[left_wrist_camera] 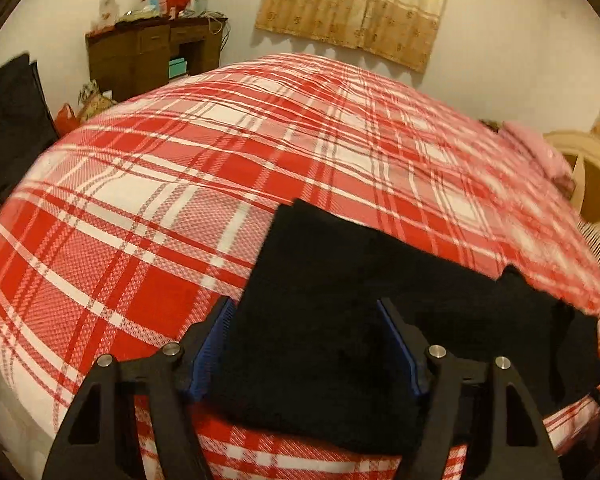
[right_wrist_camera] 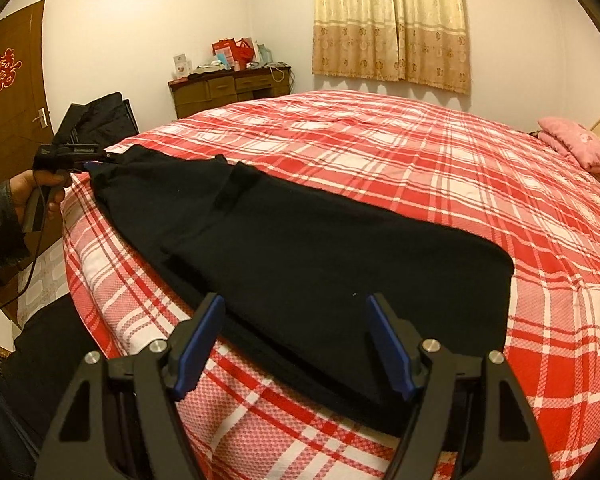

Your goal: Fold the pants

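I see the pants (right_wrist_camera: 300, 232) lying flat on the bed (right_wrist_camera: 400, 152), long axis running from just ahead of my right fingers (right_wrist_camera: 294, 344) away to the left, toward the left gripper (right_wrist_camera: 100, 160) at the far end. My right fingers stand spread and released, the cloth's near end lying between and just under them, nothing clamped. In the left wrist view my left fingers (left_wrist_camera: 306, 344) are also parted, with black cloth filling the gap; I cannot tell whether the pads touch it, but they are not clenched. From the right view the left tips look to be at the cloth's end by the bed's edge. I judge each hand is nearest its own end. Beyond the pants the bed lies open toward the pillow (right_wrist_camera: 580, 148), with room to fold; the near bed edge is close under both grippers.
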{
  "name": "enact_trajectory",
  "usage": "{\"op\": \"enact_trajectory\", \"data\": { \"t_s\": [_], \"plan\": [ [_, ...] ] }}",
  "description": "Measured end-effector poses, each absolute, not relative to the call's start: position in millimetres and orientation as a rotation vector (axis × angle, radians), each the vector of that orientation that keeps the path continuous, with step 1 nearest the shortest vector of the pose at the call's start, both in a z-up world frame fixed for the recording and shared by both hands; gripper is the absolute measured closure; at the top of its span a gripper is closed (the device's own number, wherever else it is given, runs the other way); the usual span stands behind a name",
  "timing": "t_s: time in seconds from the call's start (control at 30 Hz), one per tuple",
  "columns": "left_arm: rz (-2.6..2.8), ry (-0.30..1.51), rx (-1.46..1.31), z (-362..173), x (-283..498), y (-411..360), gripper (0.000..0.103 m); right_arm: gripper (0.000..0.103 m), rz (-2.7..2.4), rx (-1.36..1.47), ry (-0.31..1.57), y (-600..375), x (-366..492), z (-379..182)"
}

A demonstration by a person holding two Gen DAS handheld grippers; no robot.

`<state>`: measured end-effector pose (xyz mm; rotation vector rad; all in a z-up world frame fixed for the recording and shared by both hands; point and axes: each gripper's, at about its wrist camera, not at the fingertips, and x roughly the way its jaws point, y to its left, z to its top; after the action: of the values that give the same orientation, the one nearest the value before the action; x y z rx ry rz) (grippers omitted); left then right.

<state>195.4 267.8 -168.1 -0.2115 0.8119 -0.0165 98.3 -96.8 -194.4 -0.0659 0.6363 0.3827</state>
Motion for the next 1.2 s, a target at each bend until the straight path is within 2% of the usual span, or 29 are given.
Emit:
{"op": "enact_trajectory", "data": {
  "t_s": [0.07,0.13,0.17,0.27,0.3,0.5,0.7,0.8,0.83,0.93,1.07,1.1,1.2],
  "plan": [
    [-0.014,0.821,-0.204,-169,195,264,0.037,0.027,0.385,-0.069,0.635,-96,98,-194],
    [0.003,0.823,-0.198,-170,195,266,0.05,0.027,0.386,-0.074,0.637,-94,97,-195],
    [-0.001,0.82,-0.212,-170,194,269,0.051,0.027,0.386,-0.075,0.639,-94,97,-195],
    [-0.009,0.792,-0.296,-163,189,282,0.075,0.027,0.386,-0.086,0.643,-92,97,-196],
    [-0.016,0.768,-0.299,-157,185,281,0.089,0.027,0.384,-0.089,0.641,-93,97,-196],
    [-0.085,0.748,-0.355,-143,182,273,0.092,0.027,0.38,-0.083,0.637,-95,97,-195],
    [-0.04,0.769,-0.351,-153,190,279,0.092,0.027,0.379,-0.085,0.625,-97,96,-193],
    [-0.012,0.773,-0.323,-160,193,281,0.088,0.027,0.378,-0.081,0.622,-98,95,-192],
    [0.024,0.782,-0.31,-162,194,283,0.083,0.027,0.378,-0.079,0.621,-98,95,-191],
    [0.014,0.787,-0.343,-172,195,293,0.079,0.027,0.375,-0.081,0.624,-98,96,-192],
    [-0.049,0.768,-0.398,-178,191,299,0.08,0.027,0.375,-0.085,0.628,-97,96,-193],
    [-0.06,0.77,-0.411,-178,190,299,0.085,0.027,0.375,-0.085,0.629,-97,96,-194],
    [-0.079,0.778,-0.468,-177,186,300,0.088,0.027,0.372,-0.085,0.63,-97,96,-194]
  ]
}}
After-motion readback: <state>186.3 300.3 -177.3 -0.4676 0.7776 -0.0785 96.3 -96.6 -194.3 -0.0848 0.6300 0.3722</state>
